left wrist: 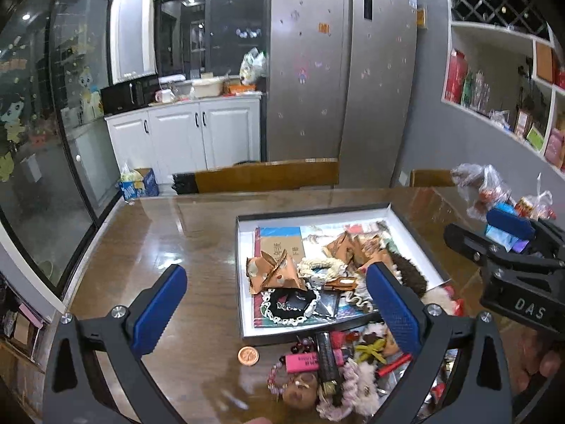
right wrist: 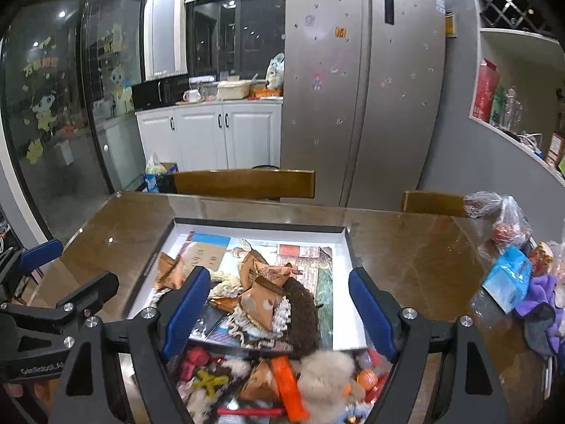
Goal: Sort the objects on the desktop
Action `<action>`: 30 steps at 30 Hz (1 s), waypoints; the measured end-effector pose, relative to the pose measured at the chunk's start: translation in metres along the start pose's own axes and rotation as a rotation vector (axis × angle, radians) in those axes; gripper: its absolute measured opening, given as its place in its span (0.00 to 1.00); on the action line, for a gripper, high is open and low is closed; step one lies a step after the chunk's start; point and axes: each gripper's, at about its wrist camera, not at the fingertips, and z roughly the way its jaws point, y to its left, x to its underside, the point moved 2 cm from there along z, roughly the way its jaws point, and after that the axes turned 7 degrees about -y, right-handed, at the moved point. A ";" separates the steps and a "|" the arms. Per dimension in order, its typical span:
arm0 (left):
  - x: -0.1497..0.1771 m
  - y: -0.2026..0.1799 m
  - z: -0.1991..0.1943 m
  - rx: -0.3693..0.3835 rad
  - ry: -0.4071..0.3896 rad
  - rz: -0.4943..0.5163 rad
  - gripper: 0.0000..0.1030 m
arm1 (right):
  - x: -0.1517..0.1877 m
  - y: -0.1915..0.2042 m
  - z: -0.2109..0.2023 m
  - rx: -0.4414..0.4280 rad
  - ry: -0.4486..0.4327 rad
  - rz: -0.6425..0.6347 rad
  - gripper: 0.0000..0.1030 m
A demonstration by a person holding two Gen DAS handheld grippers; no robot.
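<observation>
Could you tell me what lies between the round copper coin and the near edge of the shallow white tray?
Nothing: in the left wrist view only bare glossy table shows between the copper coin and the white tray.

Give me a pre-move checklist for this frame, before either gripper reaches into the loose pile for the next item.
1. Left gripper empty, fingers apart: ok.
2. Right gripper empty, fingers apart: ok.
3. Tray lying flat on the table: ok.
4. Room left in the tray: not ok, mostly covered.
5. Loose pile easy to pick singly: not ok, items overlap.
6. Coin lying apart from the pile: ok.
</observation>
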 end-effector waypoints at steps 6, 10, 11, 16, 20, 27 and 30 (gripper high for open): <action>-0.006 0.000 -0.066 -0.020 -0.047 -0.029 1.00 | -0.008 0.004 -0.065 -0.004 -0.048 0.015 0.80; 0.004 -0.010 -0.116 -0.009 -0.084 -0.015 1.00 | -0.003 0.013 -0.107 0.029 -0.078 -0.018 0.80; 0.009 -0.013 -0.128 -0.001 -0.092 -0.014 1.00 | 0.001 0.017 -0.120 0.041 -0.088 -0.032 0.80; 0.046 -0.022 -0.186 0.010 -0.118 -0.022 1.00 | 0.028 0.033 -0.164 0.081 -0.114 -0.054 0.81; 0.085 -0.023 -0.218 -0.025 -0.122 -0.041 1.00 | 0.060 0.034 -0.188 0.088 -0.111 -0.030 0.81; 0.147 -0.021 -0.228 -0.036 -0.048 -0.039 1.00 | 0.131 0.019 -0.207 0.105 -0.058 0.055 0.81; 0.163 -0.020 -0.228 -0.042 -0.030 -0.040 1.00 | 0.154 0.015 -0.209 0.112 -0.038 0.059 0.81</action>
